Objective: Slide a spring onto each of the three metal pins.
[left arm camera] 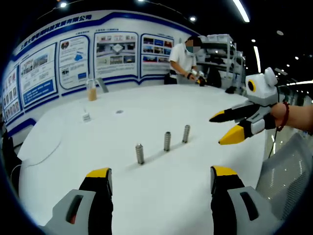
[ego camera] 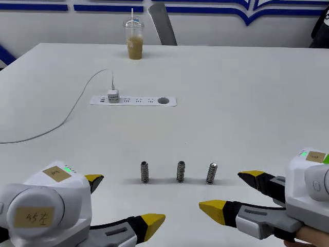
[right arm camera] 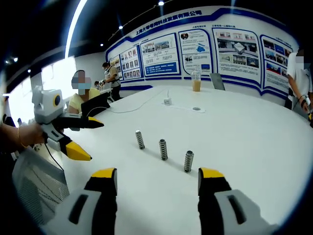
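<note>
steel springs [ego camera: 180,171], 3 of them, stand upright in a row near the front of the white counter [ego camera: 247,92]. the left gripper [ego camera: 125,203] and right gripper [ego camera: 229,193] hover just in front, clear of them, jaws spread and holding nothing. farther back lie a power strip [ego camera: 133,100] and a drink cup [ego camera: 134,40].

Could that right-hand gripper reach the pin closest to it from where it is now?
Probably yes. The right gripper hangs with its jaws open, aimed roughly at the rightmost pin. Between them lies bare table, and the neighbouring pins stand off to the far side.
</note>
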{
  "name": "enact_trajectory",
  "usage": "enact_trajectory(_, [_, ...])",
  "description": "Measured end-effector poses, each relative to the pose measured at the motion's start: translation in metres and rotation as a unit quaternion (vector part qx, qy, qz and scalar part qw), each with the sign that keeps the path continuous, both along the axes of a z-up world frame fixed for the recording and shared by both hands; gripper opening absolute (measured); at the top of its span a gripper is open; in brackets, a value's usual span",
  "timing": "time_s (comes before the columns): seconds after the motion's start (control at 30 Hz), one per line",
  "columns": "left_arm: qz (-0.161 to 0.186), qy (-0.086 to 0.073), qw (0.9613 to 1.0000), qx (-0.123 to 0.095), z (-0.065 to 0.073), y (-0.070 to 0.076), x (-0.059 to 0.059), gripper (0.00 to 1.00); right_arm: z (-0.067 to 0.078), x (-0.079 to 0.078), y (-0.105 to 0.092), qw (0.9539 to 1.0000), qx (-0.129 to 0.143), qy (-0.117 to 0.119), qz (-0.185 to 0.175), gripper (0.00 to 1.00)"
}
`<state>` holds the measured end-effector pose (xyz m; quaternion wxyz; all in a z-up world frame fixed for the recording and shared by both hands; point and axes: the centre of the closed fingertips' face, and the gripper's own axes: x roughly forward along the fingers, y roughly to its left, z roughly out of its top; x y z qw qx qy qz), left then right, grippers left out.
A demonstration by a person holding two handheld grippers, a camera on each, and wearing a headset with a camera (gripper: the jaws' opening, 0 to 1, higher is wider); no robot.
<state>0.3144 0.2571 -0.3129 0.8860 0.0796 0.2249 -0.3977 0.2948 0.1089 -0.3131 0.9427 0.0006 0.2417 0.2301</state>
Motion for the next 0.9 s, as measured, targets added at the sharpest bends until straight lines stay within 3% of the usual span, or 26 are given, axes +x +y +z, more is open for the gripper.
enact_trajectory(0.9, [0.020,-0.005,0.9998,-0.006,0.006,0.011,-0.012,0.84,0.005,-0.020,0.006,0.9997,0.017,-0.010,-0.016,0.77])
